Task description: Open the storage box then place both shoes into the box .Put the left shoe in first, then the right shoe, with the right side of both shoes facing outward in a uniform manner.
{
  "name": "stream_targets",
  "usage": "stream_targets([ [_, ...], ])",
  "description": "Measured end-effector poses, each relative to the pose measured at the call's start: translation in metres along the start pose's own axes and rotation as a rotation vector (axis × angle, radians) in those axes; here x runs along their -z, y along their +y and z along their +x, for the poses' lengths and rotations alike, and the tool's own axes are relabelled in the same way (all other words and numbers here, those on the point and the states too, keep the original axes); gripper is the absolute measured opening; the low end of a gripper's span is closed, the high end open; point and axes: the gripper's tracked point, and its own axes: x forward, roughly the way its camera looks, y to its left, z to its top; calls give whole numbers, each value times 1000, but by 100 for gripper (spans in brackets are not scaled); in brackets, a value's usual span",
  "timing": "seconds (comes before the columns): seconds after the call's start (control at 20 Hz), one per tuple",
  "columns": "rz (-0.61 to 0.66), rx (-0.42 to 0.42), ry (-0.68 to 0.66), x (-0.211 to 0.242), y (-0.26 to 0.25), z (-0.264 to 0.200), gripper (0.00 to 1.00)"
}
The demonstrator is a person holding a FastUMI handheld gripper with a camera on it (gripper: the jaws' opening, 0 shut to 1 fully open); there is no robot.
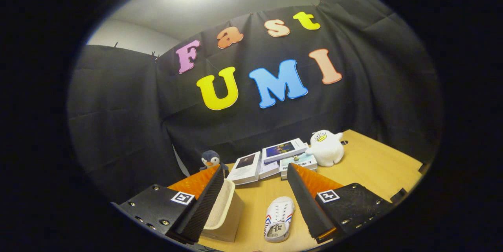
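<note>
My gripper (pixel 254 173) is open, held above the wooden table (pixel 373 165), with a wide gap and nothing between its fingers. Below the gap, close to the right finger (pixel 304 201), a white shoe (pixel 279 219) with red and blue side stripes lies on the table, its opening toward me and its toe pointing away. A beige storage box (pixel 224 214) stands beside the left finger (pixel 204 205), partly hidden behind it. I see its open top and pale inner wall.
Beyond the fingers, by the black cloth wall, lie several books and booklets (pixel 271 157). A small penguin plush (pixel 211 160) stands left of them and a white duck plush (pixel 325 148) to their right. The table's far right edge has notches (pixel 399 195).
</note>
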Motion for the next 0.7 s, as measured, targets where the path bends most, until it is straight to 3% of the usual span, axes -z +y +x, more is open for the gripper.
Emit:
stream_targets([
  [0.7,451,-161,324,99,43,24,98],
])
